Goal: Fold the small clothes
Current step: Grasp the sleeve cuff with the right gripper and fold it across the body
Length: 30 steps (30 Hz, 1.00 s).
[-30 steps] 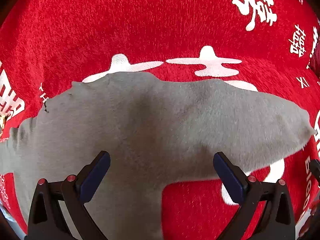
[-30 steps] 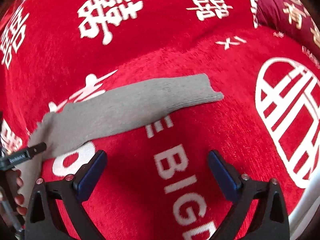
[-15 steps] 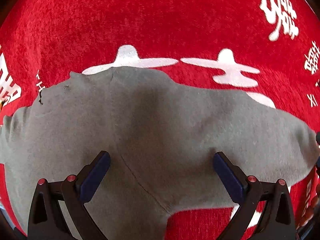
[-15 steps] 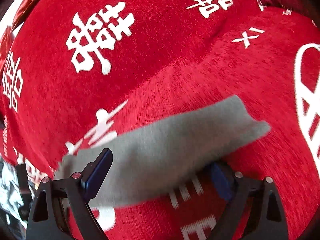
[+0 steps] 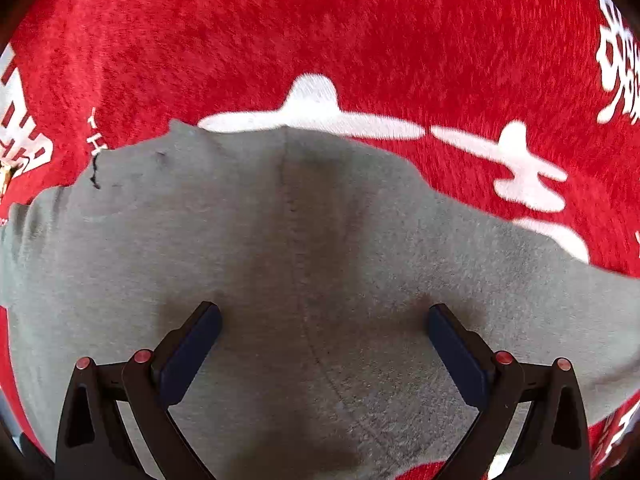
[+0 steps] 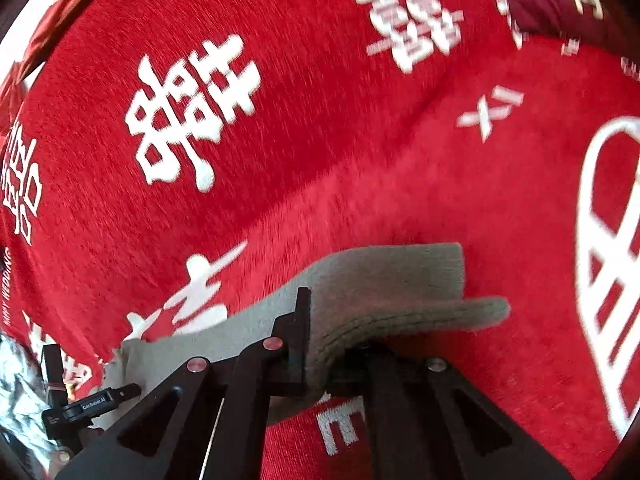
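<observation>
Right wrist view shows the grey knit garment (image 6: 384, 280) lying on the red blanket (image 6: 320, 160), its ribbed cuff end pinched in the right claw (image 6: 320, 344), whose fingers are closed on the fabric. Left wrist view has the left claw (image 5: 324, 320) spread wide, holding nothing, low over the garment's middle seam. If the pinch catches only the cuff's edge, the knit could slip free mid-fold, or drag the whole piece askew.
</observation>
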Each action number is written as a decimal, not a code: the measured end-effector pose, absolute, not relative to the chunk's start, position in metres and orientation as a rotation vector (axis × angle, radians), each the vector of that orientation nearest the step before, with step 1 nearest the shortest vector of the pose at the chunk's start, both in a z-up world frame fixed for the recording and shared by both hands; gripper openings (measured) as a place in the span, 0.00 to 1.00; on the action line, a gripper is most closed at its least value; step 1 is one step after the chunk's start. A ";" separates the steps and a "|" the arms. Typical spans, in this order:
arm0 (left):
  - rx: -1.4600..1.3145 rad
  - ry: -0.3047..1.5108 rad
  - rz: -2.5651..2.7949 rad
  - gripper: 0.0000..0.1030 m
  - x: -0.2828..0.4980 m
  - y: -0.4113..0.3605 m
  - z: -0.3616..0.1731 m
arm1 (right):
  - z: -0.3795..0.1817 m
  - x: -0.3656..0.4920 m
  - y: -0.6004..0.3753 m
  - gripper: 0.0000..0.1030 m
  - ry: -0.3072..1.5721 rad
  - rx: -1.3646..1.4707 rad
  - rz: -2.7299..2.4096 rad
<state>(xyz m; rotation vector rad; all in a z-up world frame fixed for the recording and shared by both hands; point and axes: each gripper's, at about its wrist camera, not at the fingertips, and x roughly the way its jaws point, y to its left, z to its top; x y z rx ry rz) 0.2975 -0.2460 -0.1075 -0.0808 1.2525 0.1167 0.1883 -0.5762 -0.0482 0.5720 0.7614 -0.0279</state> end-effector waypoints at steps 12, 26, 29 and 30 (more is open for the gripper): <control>-0.125 1.269 0.013 1.00 0.298 -0.250 -0.104 | -0.023 0.188 -0.545 0.05 0.769 0.340 -0.074; -0.201 1.295 -0.014 1.00 0.298 -0.206 -0.093 | 0.074 0.181 -0.433 0.05 0.616 0.028 0.022; -0.224 1.298 0.006 1.00 0.294 -0.172 -0.091 | 0.093 0.186 -0.394 0.05 0.597 -0.032 0.061; -0.226 1.292 0.014 1.00 0.288 -0.160 -0.090 | 0.098 0.188 -0.377 0.05 0.589 -0.063 0.071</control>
